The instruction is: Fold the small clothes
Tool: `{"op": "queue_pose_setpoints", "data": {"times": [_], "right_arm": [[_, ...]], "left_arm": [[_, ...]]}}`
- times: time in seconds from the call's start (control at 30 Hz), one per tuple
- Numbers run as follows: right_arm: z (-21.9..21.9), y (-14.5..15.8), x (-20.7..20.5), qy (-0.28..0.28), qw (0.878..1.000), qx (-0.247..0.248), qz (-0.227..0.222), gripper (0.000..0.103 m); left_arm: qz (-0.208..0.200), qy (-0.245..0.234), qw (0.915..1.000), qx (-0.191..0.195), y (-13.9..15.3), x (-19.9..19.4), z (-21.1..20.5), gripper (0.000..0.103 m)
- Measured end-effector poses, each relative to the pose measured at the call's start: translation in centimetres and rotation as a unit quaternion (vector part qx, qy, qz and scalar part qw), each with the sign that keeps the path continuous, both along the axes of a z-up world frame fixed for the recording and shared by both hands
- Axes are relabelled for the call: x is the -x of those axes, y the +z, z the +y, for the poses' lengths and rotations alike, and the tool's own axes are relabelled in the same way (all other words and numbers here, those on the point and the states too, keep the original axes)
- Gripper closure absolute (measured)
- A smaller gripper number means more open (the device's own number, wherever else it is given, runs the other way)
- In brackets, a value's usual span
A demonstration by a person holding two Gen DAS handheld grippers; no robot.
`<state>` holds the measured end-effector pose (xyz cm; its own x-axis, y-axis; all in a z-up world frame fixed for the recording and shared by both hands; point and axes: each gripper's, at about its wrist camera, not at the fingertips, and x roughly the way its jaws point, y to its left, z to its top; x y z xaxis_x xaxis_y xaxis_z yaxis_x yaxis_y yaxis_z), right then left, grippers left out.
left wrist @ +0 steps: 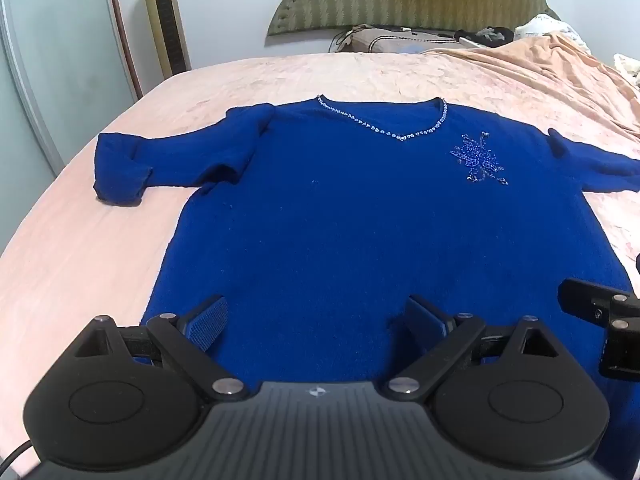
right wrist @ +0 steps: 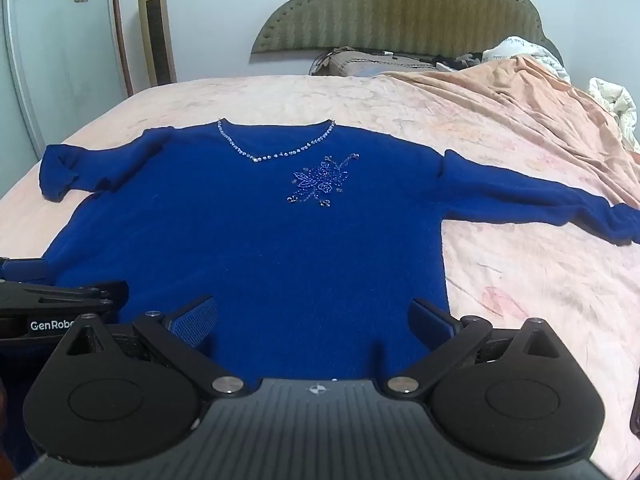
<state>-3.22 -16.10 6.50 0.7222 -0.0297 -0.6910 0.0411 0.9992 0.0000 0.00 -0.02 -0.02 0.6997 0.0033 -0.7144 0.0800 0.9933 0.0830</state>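
Observation:
A royal-blue sweater (left wrist: 328, 216) (right wrist: 256, 240) lies flat, front up, on a pink bedspread (left wrist: 80, 248) (right wrist: 520, 280). It has a beaded V-neck and a beaded flower (left wrist: 478, 158) (right wrist: 320, 184) on the chest. Its left sleeve (left wrist: 132, 168) (right wrist: 68, 176) is folded back at the cuff; the right sleeve (right wrist: 560, 204) stretches out sideways. My left gripper (left wrist: 316, 320) stands open over the hem, nothing between its pads. My right gripper (right wrist: 314, 320) also stands open over the hem near the garment's right side. Each gripper shows at the edge of the other's view.
A padded green headboard (right wrist: 400, 12) stands at the far end, with pillows and cables (right wrist: 372, 62) below it. A crumpled peach blanket (right wrist: 520, 112) covers the bed's far right. A tower fan (right wrist: 156, 28) and a wardrobe door (right wrist: 52, 52) stand at the left.

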Motion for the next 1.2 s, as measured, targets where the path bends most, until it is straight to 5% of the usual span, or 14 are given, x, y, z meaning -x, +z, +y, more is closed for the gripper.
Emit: {"op": "queue_pose_setpoints", "data": {"times": [1.2], "right_arm": [[-0.81, 0.16, 0.65, -0.009, 1.0, -0.028, -0.002, 0.0]], "left_arm": [[-0.002, -0.002, 1.0, -0.006, -0.04, 0.49, -0.59, 0.007]]}}
